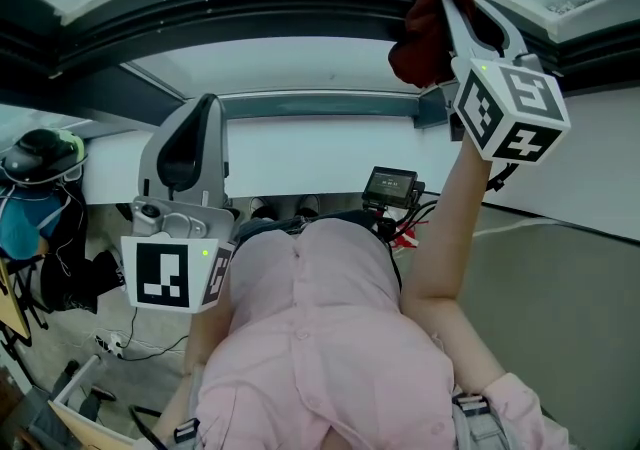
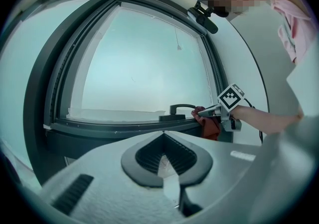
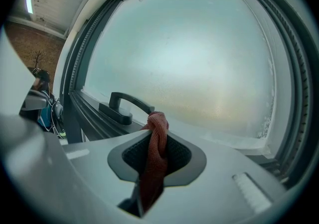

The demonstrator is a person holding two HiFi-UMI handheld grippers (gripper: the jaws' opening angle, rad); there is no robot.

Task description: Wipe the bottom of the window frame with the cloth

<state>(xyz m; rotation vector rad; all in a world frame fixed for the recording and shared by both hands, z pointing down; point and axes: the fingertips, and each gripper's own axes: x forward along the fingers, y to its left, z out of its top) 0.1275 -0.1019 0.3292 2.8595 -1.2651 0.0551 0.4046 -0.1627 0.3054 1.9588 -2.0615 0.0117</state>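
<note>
Left gripper (image 2: pixel 164 161): jaws together, nothing between them. It is held back by the person's chest, well apart from the frame, and its hand is hidden behind the marker cube.
Right forearm (image 1: pixel 450 228): bare, stretched forward.
Right gripper (image 3: pixel 155 161): clamped on the red cloth (image 3: pixel 157 131), whose tail vanishes between the jaws.
Cloth bunch: at the bottom window frame (image 3: pixel 92 116); contact is hard to judge.
Black handle (image 3: pixel 124 104): just left of the jaws; the frame runs on rightward.
Frosted glass (image 3: pixel 189 54): beyond.
</note>
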